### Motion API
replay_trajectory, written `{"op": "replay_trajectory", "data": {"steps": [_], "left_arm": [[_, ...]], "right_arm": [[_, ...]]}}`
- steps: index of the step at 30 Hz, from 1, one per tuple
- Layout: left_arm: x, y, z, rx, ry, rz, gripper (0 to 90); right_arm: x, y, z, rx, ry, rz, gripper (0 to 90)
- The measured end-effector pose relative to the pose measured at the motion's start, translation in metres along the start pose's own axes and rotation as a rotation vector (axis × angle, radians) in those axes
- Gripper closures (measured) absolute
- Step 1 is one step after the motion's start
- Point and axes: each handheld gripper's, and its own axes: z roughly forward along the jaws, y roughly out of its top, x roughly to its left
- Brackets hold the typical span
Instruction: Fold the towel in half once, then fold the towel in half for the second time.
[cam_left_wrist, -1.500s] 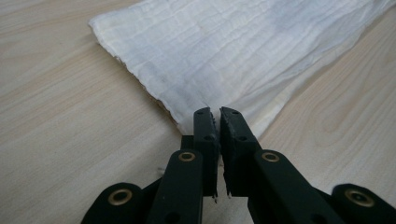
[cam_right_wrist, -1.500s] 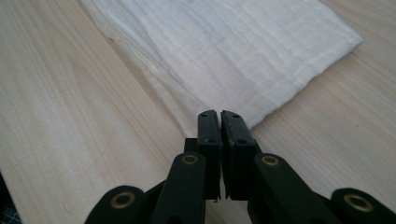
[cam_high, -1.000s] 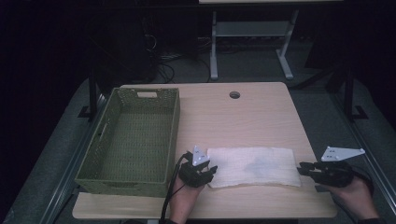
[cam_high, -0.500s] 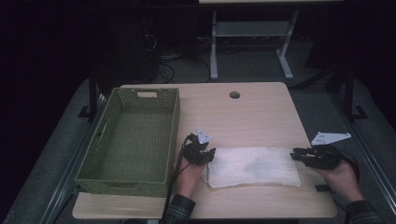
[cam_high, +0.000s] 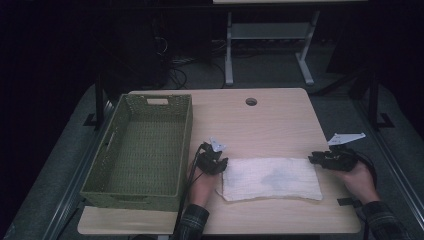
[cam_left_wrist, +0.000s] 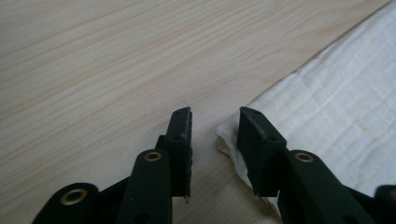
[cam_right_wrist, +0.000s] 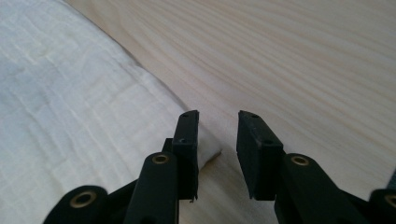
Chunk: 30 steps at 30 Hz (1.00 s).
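A white cloth (cam_high: 270, 178) lies flat on the desk (cam_high: 260, 120), in the lower middle of the high view, its long sides running left to right. The left gripper (cam_high: 216, 162) sits at the cloth's upper left corner, held by a hand (cam_high: 202, 186) that comes up from the bottom edge. The right gripper (cam_high: 320, 160) sits at the cloth's upper right corner, with the other hand (cam_high: 360, 179) behind it at the lower right of the frame.

In the left gripper view, the left gripper (cam_left_wrist: 215, 122) is open and its jaws have just been closing. A corner of the cloth (cam_left_wrist: 336, 107) reaches into the gap from the right, with the right jaw over its edge and the left jaw over bare desk (cam_left_wrist: 93, 56); the pads do not press on it.

In the right gripper view, the right gripper (cam_right_wrist: 217, 122) is open as well. The cloth (cam_right_wrist: 70, 116) covers the left of the frame, and its corner seems to end just under the left jaw, though the jaw hides the exact edge. The right jaw stands over bare wood (cam_right_wrist: 303, 56).

A green woven basket (cam_high: 186, 140) stands on the left part of the desk, just beside the left gripper.
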Motion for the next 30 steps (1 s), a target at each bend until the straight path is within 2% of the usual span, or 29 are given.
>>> {"op": "replay_trajectory", "data": {"steps": [6, 9, 11, 15, 21, 25, 30], "left_arm": [[0.002, -0.001, 0.0, -0.001, -0.04, 0.001, 74.3], [0.001, -0.001, 0.0, -0.004, -0.066, 0.0, 83.6], [0.0, 0.0, 0.0, -0.005, -0.065, 0.001, 86.4], [0.004, 0.001, 0.002, -0.009, -0.065, -0.023, 87.4], [0.014, 0.011, 0.004, -0.031, -0.066, -0.049, 87.5], [0.021, 0.019, 0.007, -0.035, -0.053, -0.047, 87.5], [0.027, 0.028, 0.01, -0.067, -0.038, -0.059, 87.5]], "right_arm": [[0.0, -0.003, 0.008, 0.017, 0.029, 0.004, 70.5], [-0.001, -0.003, 0.009, 0.019, 0.056, 0.015, 79.1], [0.0, -0.003, 0.009, 0.019, 0.065, 0.004, 84.1], [0.005, 0.001, 0.008, 0.037, 0.01, -0.033, 86.0], [-0.002, 0.009, 0.005, 0.011, -0.02, -0.02, 86.3], [-0.009, 0.018, 0.008, -0.007, -0.039, -0.019, 86.4], [-0.015, 0.028, 0.01, -0.026, -0.06, -0.01, 86.4]]}}
